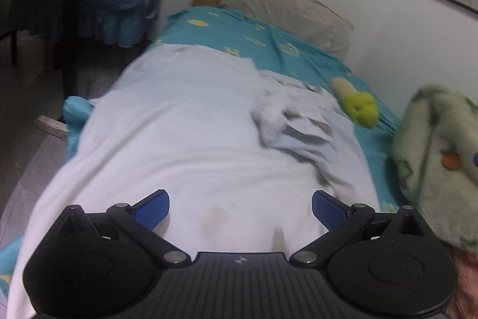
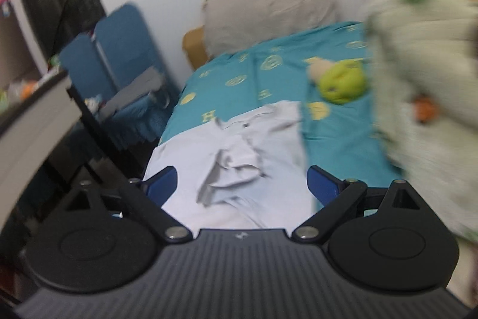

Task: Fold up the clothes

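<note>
My left gripper (image 1: 240, 210) is spread wide and holds nothing, hovering over the near end of the pale shirt (image 1: 185, 133); my right gripper (image 2: 242, 184) is just as wide and empty. The shirt lies on the teal bedsheet (image 1: 269, 41), long axis running straight away from both tools — collar (image 2: 239, 123) at the far end, a rumpled fold right of centre. Beyond and right of it sits a green plush toy (image 1: 360, 108). A fleecy green blanket (image 1: 433, 154) crowds the right side. Furthest off, a grey pillow (image 1: 283, 2) leans on the wall.
</note>
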